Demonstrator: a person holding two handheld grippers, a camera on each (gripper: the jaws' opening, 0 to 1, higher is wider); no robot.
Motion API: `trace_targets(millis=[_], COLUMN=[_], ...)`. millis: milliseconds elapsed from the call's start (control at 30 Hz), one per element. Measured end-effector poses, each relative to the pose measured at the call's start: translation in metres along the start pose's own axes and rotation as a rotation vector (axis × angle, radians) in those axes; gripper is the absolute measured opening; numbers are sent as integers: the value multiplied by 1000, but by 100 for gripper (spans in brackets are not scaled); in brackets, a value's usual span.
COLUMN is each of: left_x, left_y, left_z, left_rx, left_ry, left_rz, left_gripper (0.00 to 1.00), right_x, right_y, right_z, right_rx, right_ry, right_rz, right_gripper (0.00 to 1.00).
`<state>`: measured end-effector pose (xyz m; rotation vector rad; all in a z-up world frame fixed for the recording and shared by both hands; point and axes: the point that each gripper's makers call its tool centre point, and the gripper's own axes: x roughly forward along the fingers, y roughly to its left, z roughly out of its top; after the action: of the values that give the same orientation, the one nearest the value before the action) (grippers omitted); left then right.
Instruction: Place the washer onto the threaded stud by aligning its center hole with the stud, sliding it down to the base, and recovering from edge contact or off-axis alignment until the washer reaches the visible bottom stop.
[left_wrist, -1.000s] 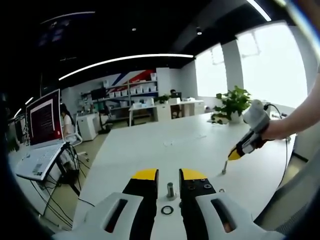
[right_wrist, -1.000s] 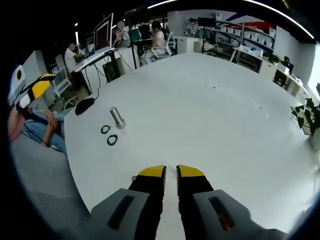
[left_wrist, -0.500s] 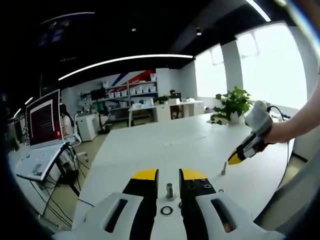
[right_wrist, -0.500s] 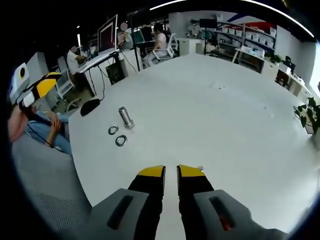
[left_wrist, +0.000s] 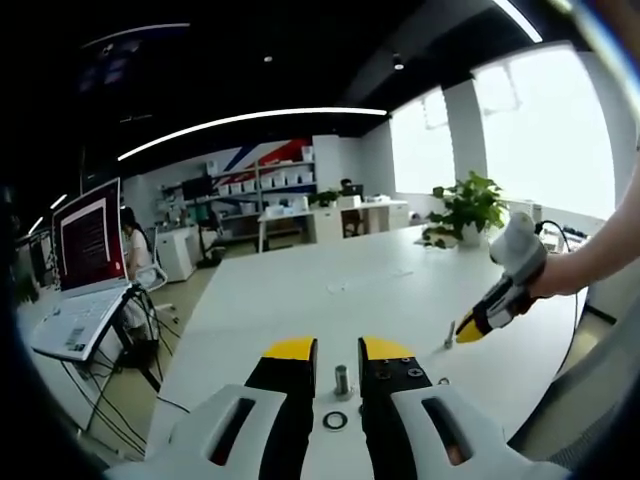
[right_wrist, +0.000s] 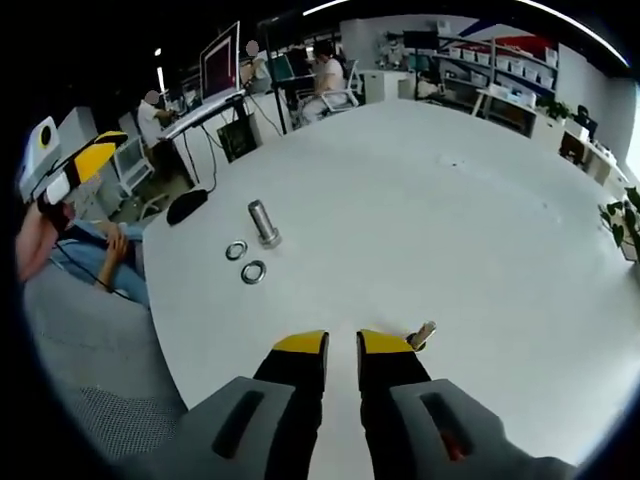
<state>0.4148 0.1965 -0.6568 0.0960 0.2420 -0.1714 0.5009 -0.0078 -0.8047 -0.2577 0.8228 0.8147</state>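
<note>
In the left gripper view, the left gripper (left_wrist: 338, 352) hangs low over a smooth white table (left_wrist: 300, 290), its yellow-tipped black jaws standing apart with nothing between them. In the gap stands a short metal cylinder (left_wrist: 342, 379), upright, dull grey and round-topped (too small here to make out any thread). Just in front of it a dark flat ring, a washer (left_wrist: 335, 420), lies on the tabletop, near the cylinder but not on it. Off to the right a person's hand holds the right gripper (left_wrist: 470, 328), its yellow tip pointing down close beside a small slim metal pin (left_wrist: 448, 336) standing on the table. A leafy potted plant (left_wrist: 464, 208) sits at the far edge, and an open laptop (left_wrist: 85, 262) with a reddish screen stands at left.

In the right gripper view, the right gripper (right_wrist: 343, 345) shows the same yellow tips on black jaws, parted by a narrow gap and holding nothing. Just beside the right jaw tip lies the slim metal pin (right_wrist: 421, 335), tilted in this view. Well apart, up and left on the table (right_wrist: 450, 230), the shiny cylinder (right_wrist: 264, 222) stands with two flat metal rings by it: one washer (right_wrist: 253, 271) nearer the camera, a second ring (right_wrist: 236, 250) just beside it. The left gripper (right_wrist: 62, 172) shows at the far left edge, over the table's rim.
</note>
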Motion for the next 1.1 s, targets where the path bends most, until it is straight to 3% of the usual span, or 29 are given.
trace_targets(millis=[500,1100], left_x=[-1,-1], left_y=[3,3], left_z=[-1,-1], left_rx=[-2,-7], left_ry=[4,4], left_rz=[10,11], left_gripper=[14,14], right_x=[13,20], right_y=[7,-1], right_z=[-6,-13], right_rx=[-3,6], right_ry=[24,52], right_rz=[21,9], right_gripper=[15,15])
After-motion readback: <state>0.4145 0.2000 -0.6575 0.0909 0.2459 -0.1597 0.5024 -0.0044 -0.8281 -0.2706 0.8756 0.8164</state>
